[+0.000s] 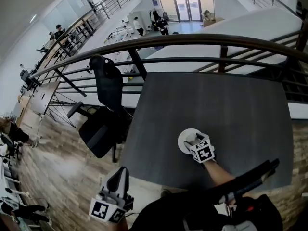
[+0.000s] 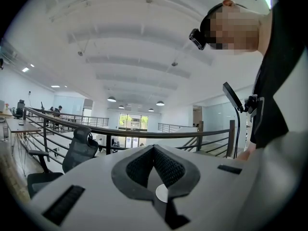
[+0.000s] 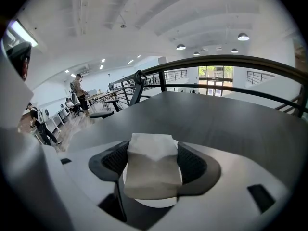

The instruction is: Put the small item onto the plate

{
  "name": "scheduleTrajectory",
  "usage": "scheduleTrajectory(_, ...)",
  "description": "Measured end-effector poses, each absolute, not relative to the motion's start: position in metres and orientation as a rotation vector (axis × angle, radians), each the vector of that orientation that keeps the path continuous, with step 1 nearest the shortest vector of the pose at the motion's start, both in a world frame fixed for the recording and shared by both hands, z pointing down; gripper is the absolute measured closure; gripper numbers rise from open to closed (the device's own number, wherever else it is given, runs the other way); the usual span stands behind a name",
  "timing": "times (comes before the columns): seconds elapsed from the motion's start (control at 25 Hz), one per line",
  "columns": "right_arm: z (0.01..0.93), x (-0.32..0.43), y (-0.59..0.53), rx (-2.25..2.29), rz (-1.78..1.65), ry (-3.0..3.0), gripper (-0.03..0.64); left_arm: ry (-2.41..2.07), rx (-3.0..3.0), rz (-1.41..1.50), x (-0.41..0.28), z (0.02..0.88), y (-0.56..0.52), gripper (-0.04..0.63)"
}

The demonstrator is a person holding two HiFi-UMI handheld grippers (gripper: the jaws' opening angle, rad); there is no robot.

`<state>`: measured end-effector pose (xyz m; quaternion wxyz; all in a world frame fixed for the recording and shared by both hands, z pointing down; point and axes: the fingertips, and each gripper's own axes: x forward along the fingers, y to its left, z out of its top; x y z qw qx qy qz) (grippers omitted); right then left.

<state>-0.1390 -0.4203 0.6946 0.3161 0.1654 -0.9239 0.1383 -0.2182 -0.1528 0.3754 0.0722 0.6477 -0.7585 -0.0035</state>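
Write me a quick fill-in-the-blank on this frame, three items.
1. The right hand-held gripper holds the pale block over a white ___.
2. The left hand-held gripper holds ___.
3. That white thing rests on a dark grey ___.
Missing: plate; nothing; table.

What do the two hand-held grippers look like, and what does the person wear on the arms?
Both the left gripper and the right gripper have smooth light grey bodies with black rectangular slots and dark, ribbed, curved pads. Each carries a white cube with black square markers. The person wears a black top; the right forearm is bare.
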Motion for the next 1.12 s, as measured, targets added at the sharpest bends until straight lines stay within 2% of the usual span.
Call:
scheduleTrajectory(0.76,0.747,-0.153,-0.408,0.283,0.323,-2.312,0.298,-2.356,1.806,0.026,-0.214,0.373,-0.143,0.592)
scheduleTrajectory(1.12,0.76,-0.153,-0.41,0.277,0.175,-2.252,0.298,-2.358,1.791,0.029,-0.22,0.376,-0.142,0.592)
